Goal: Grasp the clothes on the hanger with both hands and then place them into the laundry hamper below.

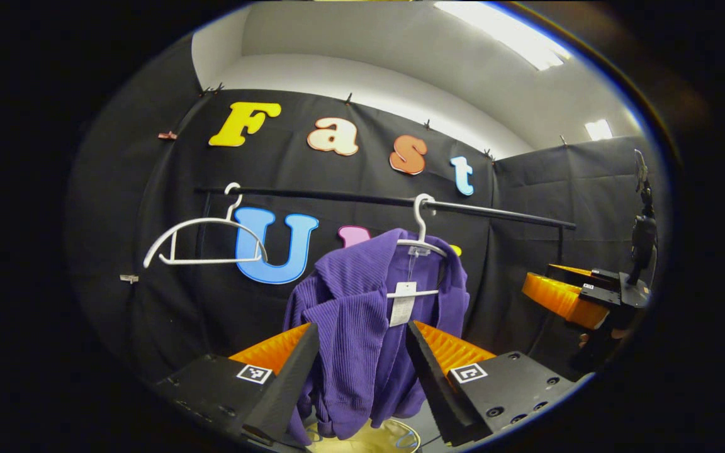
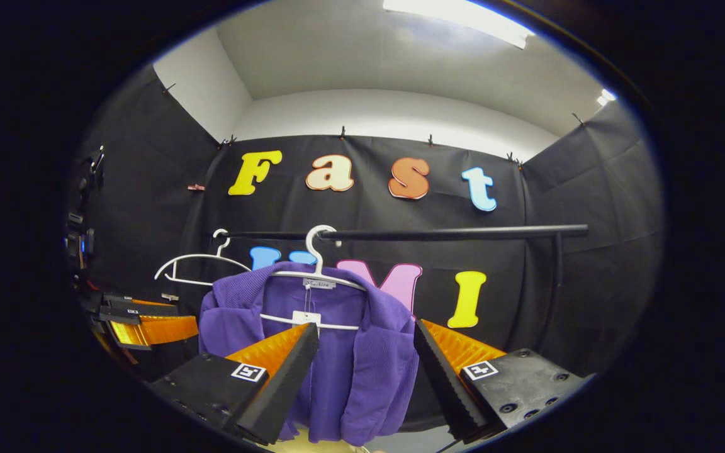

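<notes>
while the purple garment [image 1: 362, 327] hung on its white hanger [image 1: 422, 242] from the far rail [image 1: 494, 214], my 2 claws, left gripper [image 1: 362, 371] and right gripper [image 2: 365, 371], gaped wide, gripping nothing; grasping and the hamper [image 1: 375, 440] drop remained, i judged.

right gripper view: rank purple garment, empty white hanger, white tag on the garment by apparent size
1. purple garment, largest by far.
2. empty white hanger, a thin outline farther along the rail, so its true size is unsure.
3. white tag, smallest.
</notes>
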